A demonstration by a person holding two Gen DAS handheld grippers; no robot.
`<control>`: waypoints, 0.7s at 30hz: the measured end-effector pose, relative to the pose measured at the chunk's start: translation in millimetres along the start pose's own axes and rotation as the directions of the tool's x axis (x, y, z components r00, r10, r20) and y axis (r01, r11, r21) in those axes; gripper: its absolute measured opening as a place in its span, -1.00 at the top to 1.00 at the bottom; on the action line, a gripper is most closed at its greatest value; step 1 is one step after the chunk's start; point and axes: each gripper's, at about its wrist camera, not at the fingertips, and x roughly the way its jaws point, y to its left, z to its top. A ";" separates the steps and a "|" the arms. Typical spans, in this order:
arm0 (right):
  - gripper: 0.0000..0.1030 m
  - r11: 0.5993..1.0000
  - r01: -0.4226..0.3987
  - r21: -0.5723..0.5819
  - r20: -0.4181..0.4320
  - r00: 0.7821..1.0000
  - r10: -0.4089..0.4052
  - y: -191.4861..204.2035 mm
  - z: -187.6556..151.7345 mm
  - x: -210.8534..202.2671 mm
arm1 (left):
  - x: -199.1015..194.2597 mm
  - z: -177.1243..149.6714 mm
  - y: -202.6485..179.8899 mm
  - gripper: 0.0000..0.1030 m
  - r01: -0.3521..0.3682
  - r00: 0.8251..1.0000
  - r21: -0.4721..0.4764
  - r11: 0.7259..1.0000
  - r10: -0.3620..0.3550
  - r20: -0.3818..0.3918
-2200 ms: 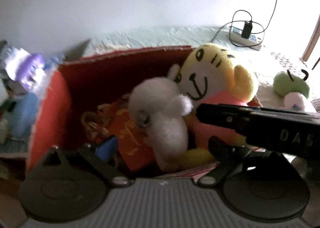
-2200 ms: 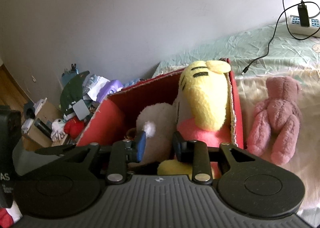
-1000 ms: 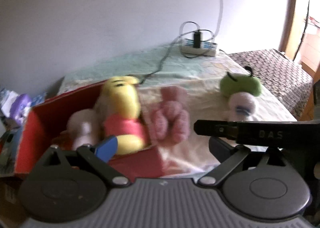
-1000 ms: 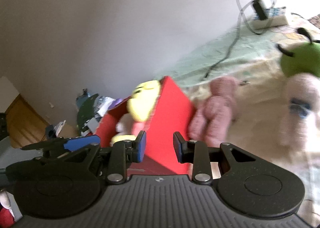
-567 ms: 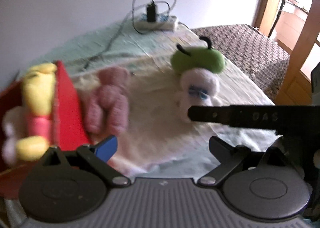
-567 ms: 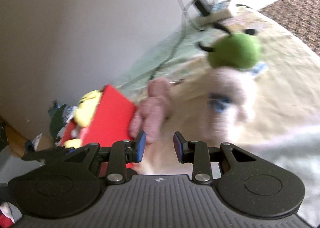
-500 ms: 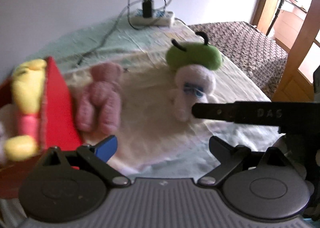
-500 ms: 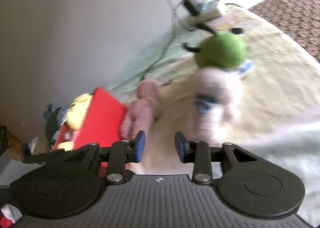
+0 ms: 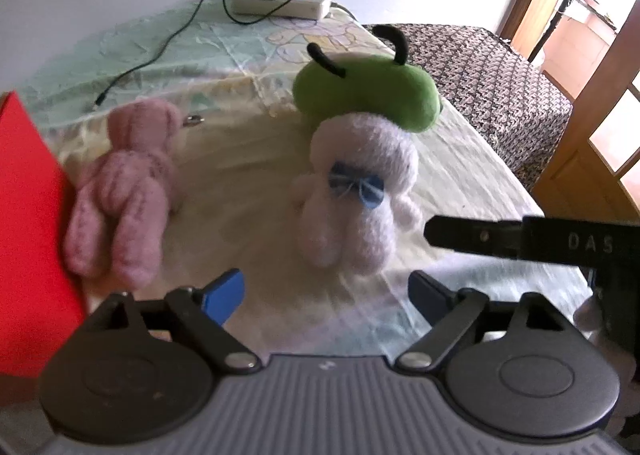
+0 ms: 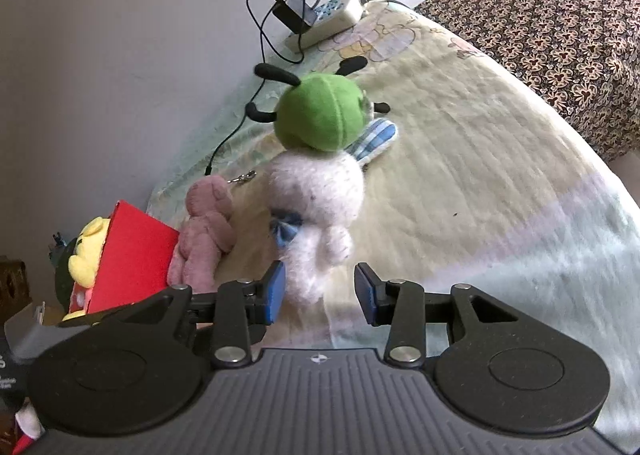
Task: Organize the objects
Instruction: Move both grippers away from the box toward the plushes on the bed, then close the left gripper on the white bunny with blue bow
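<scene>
Red box hides most of the yellow toy; both tools gape, empty.

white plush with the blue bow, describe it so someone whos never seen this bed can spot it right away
On the pale bedsheet, look right of the red box and past the pink teddy lying beside it. The white plush lies there, below the green plush; it alone wears a blue bow at its neck.

Four plush toys: pink bear, white, green, yellow; one red box.
</scene>
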 end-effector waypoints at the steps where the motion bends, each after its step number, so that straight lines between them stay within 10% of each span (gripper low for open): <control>1: 0.17 1.000 0.000 0.000 0.000 1.000 0.000 0.0 0.0 0.0 | 3.8 3.1 0.5 -0.69 0.009 1.000 -0.006 1.000 -0.009 -0.003; 21: -0.01 0.997 -0.073 0.040 -0.087 0.993 0.077 -7.6 38.3 58.1 | 64.4 35.9 11.1 -0.27 0.121 0.990 -0.006 0.993 -0.121 -0.069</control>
